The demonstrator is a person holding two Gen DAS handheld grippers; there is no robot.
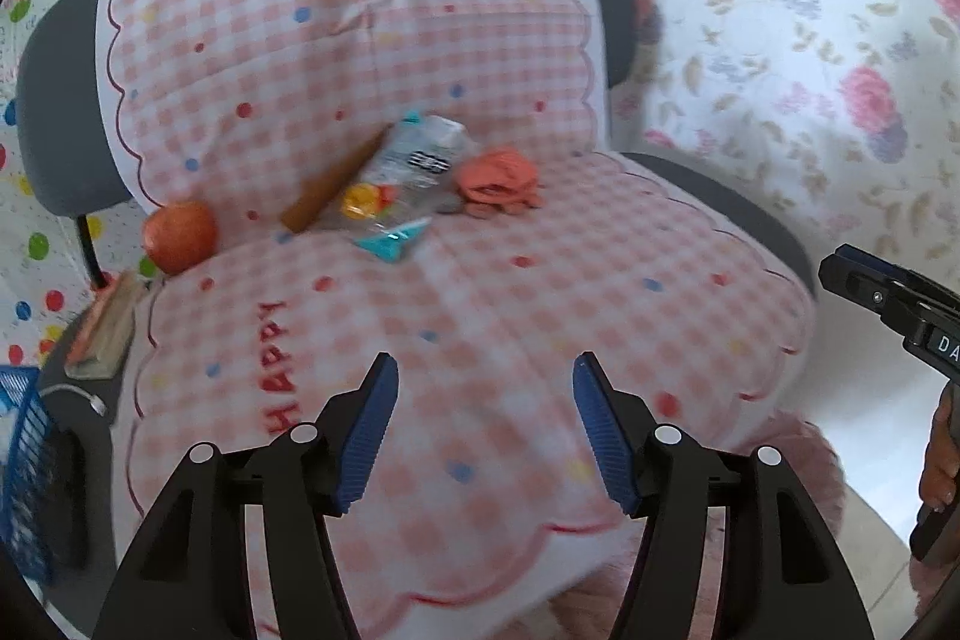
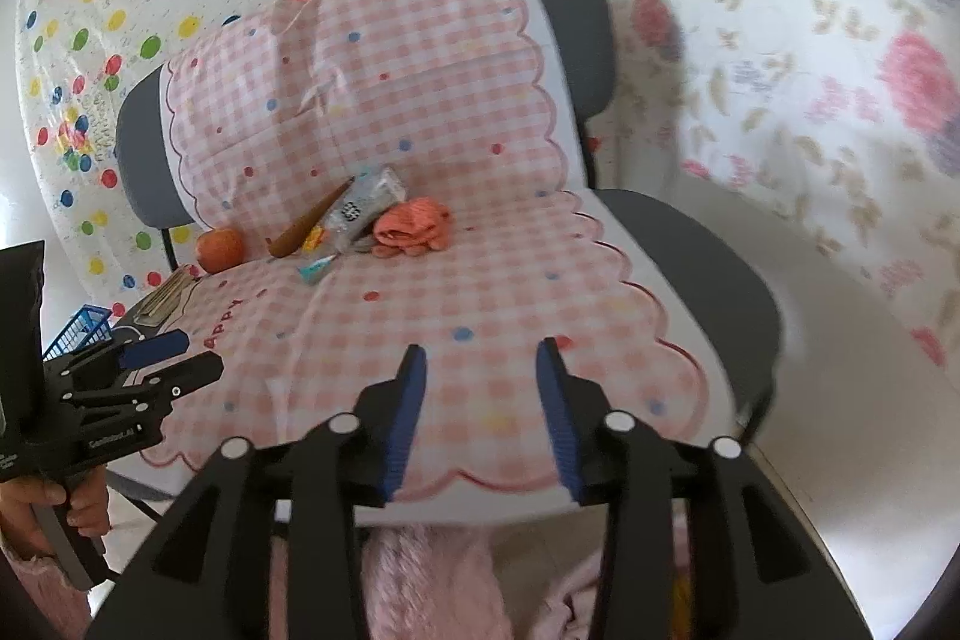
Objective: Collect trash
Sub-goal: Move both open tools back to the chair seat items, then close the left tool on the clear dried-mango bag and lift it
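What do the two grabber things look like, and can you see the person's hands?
Both look alike. The left gripper and right gripper have black plastic arms with round white dots at the joints, and fingers covered in ridged blue pads. White lettering marks each black body where the other camera catches it. A bare hand grips the left gripper's black handle, with a fuzzy pink sleeve at the wrist.

We see a soft quilted cloth chair cover (image 1: 480, 292), a glossy, crinkled clear plastic wrapper (image 1: 414, 160), a smooth-skinned apple (image 1: 179, 235), and ribbed blue pads (image 1: 369, 430) on matt black plastic tongs (image 1: 485, 433).
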